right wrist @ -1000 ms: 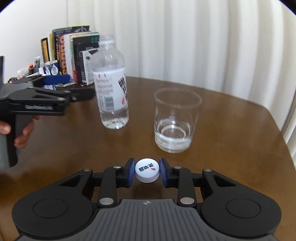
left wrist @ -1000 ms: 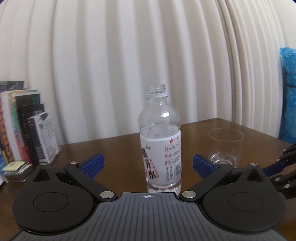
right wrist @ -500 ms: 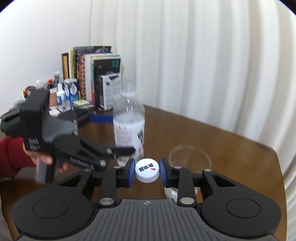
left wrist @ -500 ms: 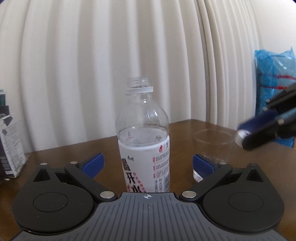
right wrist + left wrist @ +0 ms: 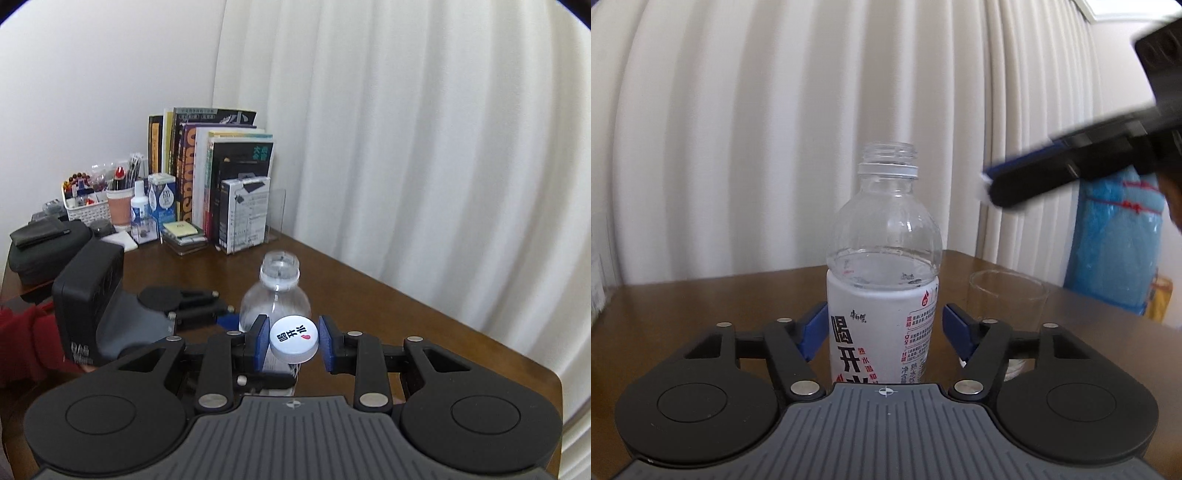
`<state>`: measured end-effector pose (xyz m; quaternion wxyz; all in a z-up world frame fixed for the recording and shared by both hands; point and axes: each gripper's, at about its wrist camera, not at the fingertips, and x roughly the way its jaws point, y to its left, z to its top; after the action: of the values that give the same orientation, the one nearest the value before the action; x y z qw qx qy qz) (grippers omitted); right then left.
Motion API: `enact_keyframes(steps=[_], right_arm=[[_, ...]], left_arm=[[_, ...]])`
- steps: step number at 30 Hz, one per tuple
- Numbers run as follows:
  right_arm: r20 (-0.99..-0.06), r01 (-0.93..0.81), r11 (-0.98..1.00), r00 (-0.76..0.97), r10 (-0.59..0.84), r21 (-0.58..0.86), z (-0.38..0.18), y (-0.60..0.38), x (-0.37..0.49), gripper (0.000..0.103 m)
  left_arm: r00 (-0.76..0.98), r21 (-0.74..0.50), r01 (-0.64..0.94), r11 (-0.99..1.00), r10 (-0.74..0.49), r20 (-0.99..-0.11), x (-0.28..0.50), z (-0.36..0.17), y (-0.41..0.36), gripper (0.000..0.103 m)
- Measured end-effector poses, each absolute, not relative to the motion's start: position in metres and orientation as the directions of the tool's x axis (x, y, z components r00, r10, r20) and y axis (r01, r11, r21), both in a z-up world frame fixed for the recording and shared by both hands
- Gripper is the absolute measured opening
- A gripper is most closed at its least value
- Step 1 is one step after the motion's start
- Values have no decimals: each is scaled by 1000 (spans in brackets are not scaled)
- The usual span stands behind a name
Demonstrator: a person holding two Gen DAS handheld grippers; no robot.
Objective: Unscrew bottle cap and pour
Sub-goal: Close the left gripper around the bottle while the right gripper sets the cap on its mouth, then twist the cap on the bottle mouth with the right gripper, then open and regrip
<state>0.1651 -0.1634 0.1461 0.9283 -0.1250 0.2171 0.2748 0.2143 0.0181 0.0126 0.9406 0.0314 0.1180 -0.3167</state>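
An uncapped clear water bottle (image 5: 884, 295) with a white label stands upright on the brown table (image 5: 701, 306). My left gripper (image 5: 884, 332) has its blue pads either side of the label, almost closed on it, with a small gap on the right. My right gripper (image 5: 293, 341) is shut on the white bottle cap (image 5: 293, 338) and hovers above and just in front of the bottle (image 5: 279, 291). It shows in the left wrist view at the upper right (image 5: 1071, 173). An empty glass (image 5: 1006, 299) stands right of the bottle.
Books (image 5: 218, 173), a desk organiser (image 5: 88, 199) and a black case (image 5: 44, 243) fill the table's far left corner. A white curtain (image 5: 406, 147) hangs behind. A blue bag (image 5: 1115, 240) stands at the right. The table edge (image 5: 550, 376) is near on the right.
My left gripper moved in around the bottle and narrowed on its label. My right gripper rose with the cap and now looks down on the bottle mouth.
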Motion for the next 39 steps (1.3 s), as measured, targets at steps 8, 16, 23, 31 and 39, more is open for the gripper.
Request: enact_keyframes(steps=[8, 16, 23, 31, 39], right_arm=[[-486, -602, 793, 722, 493, -89, 167, -157, 184, 32], [-508, -628, 774, 694, 510, -81, 176, -147, 197, 32], [-534, -644, 762, 670, 516, -72, 178, -140, 208, 32], [-561, -661, 747, 646, 517, -72, 179, -132, 218, 32], [-574, -666, 743, 635, 516, -68, 176, -130, 222, 32]], left_arm=[[774, -6, 600, 800, -583, -247, 215, 13, 21, 57], [775, -9, 599, 801, -583, -245, 212, 14, 23, 57], [777, -5, 598, 802, -580, -246, 212, 16, 21, 57], [776, -6, 598, 802, -581, -246, 212, 17, 22, 57], [780, -7, 592, 806, -575, -248, 211, 17, 19, 57]])
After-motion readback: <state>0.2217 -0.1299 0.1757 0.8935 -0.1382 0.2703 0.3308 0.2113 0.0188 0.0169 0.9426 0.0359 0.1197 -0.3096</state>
